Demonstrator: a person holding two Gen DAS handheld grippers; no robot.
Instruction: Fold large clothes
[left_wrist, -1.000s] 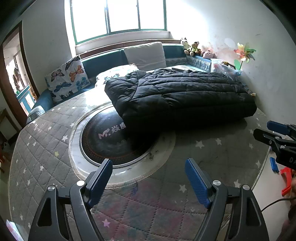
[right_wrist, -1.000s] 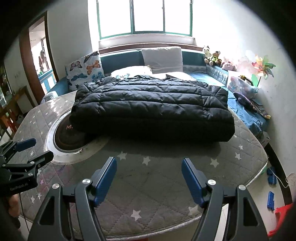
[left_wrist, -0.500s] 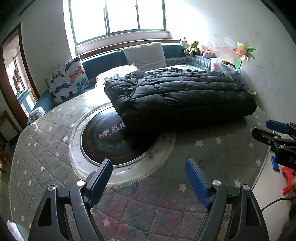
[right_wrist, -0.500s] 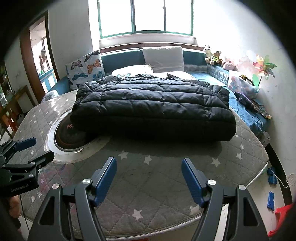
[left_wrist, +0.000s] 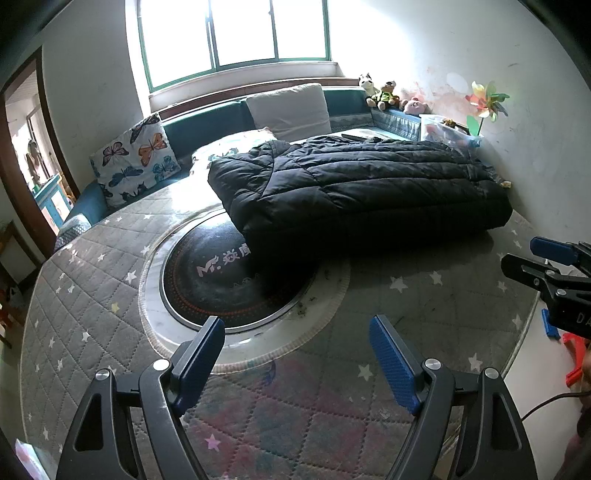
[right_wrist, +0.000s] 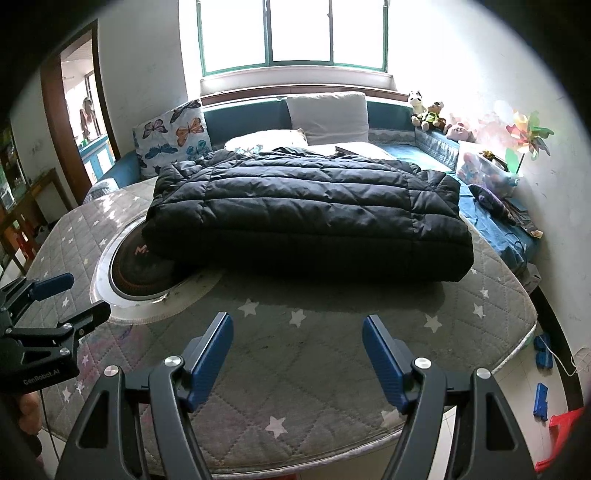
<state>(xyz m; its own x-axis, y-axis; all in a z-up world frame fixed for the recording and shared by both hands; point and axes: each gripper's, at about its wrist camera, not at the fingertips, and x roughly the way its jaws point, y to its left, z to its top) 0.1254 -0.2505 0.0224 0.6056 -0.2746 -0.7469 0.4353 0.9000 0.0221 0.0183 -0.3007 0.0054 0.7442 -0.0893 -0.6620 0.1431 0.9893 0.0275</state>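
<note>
My black puffer jacket (right_wrist: 306, 218) lies folded into a thick, quilted, glossy slab on the far half of the round table (right_wrist: 332, 369), its left corner overlapping the dark glass disc (left_wrist: 229, 280) set in a pale ring. The table wears a grey stitched cover with white stars. Both my tongs hover over the near edge, apart from the jacket: my left gripper (left_wrist: 297, 363) and right gripper (right_wrist: 297, 360) gape wide, holding nothing. Behind stand a teal sofa (right_wrist: 243, 118), a butterfly cushion (left_wrist: 135, 158), 3 plush toys (right_wrist: 432, 114) and a pinwheel (left_wrist: 485, 101) under the bright window (right_wrist: 295, 33).
</note>
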